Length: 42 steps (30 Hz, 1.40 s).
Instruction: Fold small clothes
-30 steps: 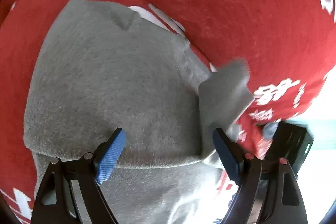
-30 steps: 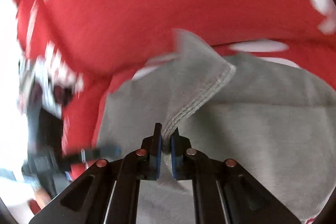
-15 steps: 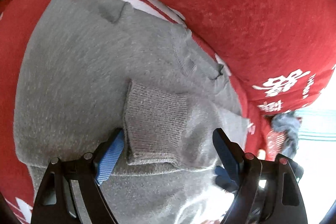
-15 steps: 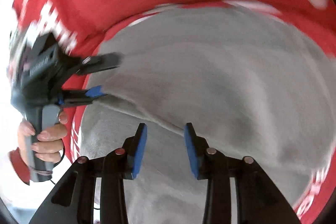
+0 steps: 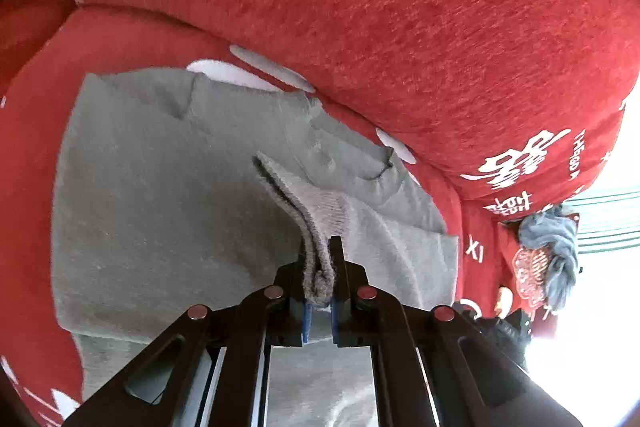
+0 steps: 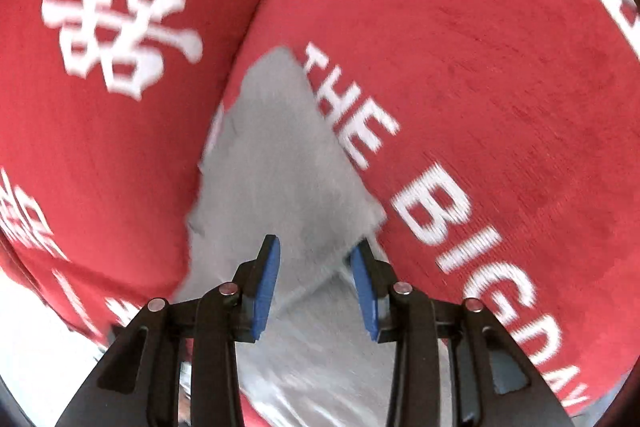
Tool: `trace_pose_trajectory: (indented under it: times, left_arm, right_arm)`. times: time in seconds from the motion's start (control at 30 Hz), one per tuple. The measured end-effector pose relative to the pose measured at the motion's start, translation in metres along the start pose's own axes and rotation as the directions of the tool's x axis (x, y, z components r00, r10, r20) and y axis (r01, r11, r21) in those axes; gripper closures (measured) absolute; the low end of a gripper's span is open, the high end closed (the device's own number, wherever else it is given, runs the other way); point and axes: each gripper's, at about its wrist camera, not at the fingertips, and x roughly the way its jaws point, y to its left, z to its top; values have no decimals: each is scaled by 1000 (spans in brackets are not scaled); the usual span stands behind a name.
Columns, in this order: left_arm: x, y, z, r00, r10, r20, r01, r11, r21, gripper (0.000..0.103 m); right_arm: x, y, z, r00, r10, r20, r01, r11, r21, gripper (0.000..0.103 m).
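On the red sofa seat [image 5: 36, 155] lies one grey sweater [image 5: 160, 195]; the left gripper [image 5: 320, 303] is clamped on its ribbed cuff [image 5: 316, 223]. Beside it, the right gripper [image 6: 316, 287], just closing, stands apart over grey cloth, gripping nothing. One blue-grey garment [image 5: 556, 247] sits well apart.

A red sofa [image 5: 400, 27] fills both views, its plush cover printed with white Chinese characters [image 6: 120, 7] and English lettering [image 6: 440, 211]. A thick back cushion [image 5: 420, 7] bulges above the seat cushion [image 5: 120, 39]. At the right edge of the left wrist view, strong daylight [image 5: 592, 307] washes out the surroundings beside a bunched blue-grey cloth [image 5: 556, 251] and pale green stripes [image 5: 604, 219].
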Motion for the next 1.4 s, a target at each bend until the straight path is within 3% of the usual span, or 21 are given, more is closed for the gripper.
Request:
trace_pose_trajectory:
  times: [0.03,0.17,0.27,0.33,0.37,0.47,0.53,0.6,0.7,0.77,0.8,0.83,0.97,1.03,1.1,1.2,1.4]
  left_arm:
    - [-3,1,0,1000,5,4,-5,1000,3,95]
    - [-11,12,-2,999,46,25,-47,999,16,96]
    - [3,34,-10,995,96,-27,-96,995,-12,95]
    - [15,43,-18,988,141,-67,-142,990,-9,96]
    - [16,44,-21,987,149,-67,-149,989,1,96]
    - [15,43,-23,988,148,-49,-148,989,6,95]
    - [17,44,-23,987,153,-51,-153,988,5,95]
    - [18,43,-23,986,161,-51,-161,987,10,95]
    - [17,40,-24,983,177,-49,-176,984,15,96]
    - [17,37,-24,982,184,-46,-184,983,13,95]
    - [16,37,-24,981,186,-44,-186,982,11,96]
    - [14,35,-25,982,187,-40,-187,982,10,96]
    - [14,23,-30,981,194,-17,-193,981,32,95]
    - [21,22,-33,974,226,-25,-225,973,49,96]
    - [25,21,-35,967,252,-22,-250,966,64,95]
    - [18,18,-36,962,272,-16,-269,957,106,95]
    - [3,18,-40,930,367,-9,-361,918,166,95]
  right_arm:
    - [2,4,3,1000,2,1,-2,1000,-3,96]
    - [-9,48,9,1000,-6,-13,3,966,-260,96]
    - [3,51,9,983,-177,-44,145,906,-398,96]
    - [20,34,11,941,-308,-138,221,870,-440,92]
    - [19,30,9,940,-297,-165,201,878,-435,92]
    - [-10,40,12,967,-239,-92,162,849,-503,79]
    - [-20,45,27,982,-187,-32,147,855,-497,53]
    - [-10,42,45,981,-192,-41,153,879,-452,51]
    - [23,33,74,981,-148,-126,92,925,-369,51]
    - [34,34,83,977,-125,-170,62,942,-331,62]
    - [37,36,86,977,-128,-173,67,944,-322,95]
    - [40,42,87,972,-148,-182,81,939,-335,95]
    - [26,79,74,974,-211,-88,129,826,-549,96]
    - [32,77,71,947,-316,-55,217,758,-616,96]
    - [39,66,74,930,-363,-60,248,739,-626,96]
    - [39,69,68,931,-365,-17,278,737,-616,95]
    - [19,74,56,894,-442,78,390,677,-624,94]
